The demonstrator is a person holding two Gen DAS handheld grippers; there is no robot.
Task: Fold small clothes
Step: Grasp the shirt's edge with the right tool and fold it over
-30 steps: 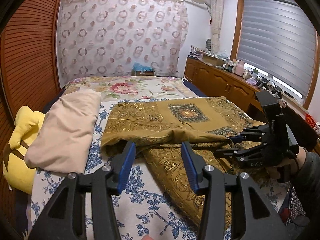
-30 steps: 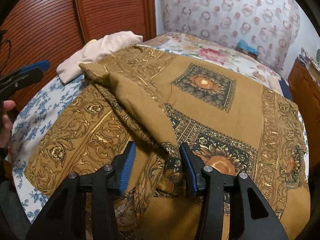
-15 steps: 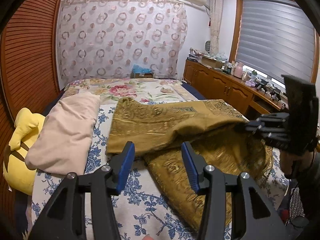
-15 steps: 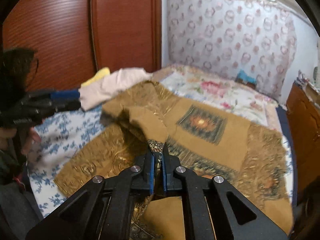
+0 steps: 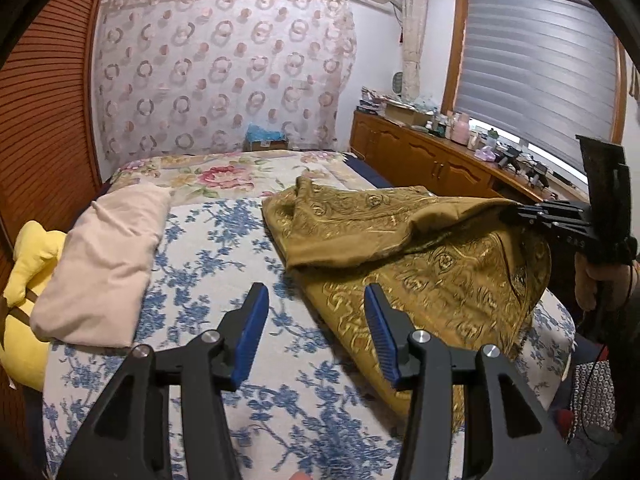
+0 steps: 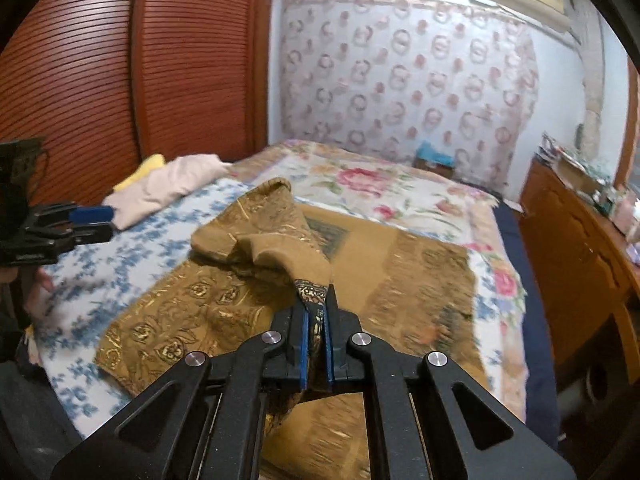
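Note:
A mustard-gold patterned cloth [image 5: 404, 248] lies partly bunched on the bed; it also shows in the right wrist view [image 6: 224, 300]. My right gripper [image 6: 315, 320] is shut on a gathered edge of the cloth and holds it lifted above the bed; it appears in the left wrist view [image 5: 520, 214] at the far right. My left gripper [image 5: 316, 320] is open and empty over the blue floral sheet, just left of the cloth's near edge; it appears in the right wrist view [image 6: 96, 220] at the left.
A beige folded garment [image 5: 104, 256] and a yellow plush [image 5: 28, 264] lie on the bed's left side by the wooden slatted doors. A wooden cabinet [image 5: 432, 160] with clutter runs along the right under the window. The bed's near edge is below my grippers.
My right gripper shut on the cloth's edge and lifted it up and to the right, pulling the cloth off the spread-out layer. My left gripper stayed open and drifted slightly left.

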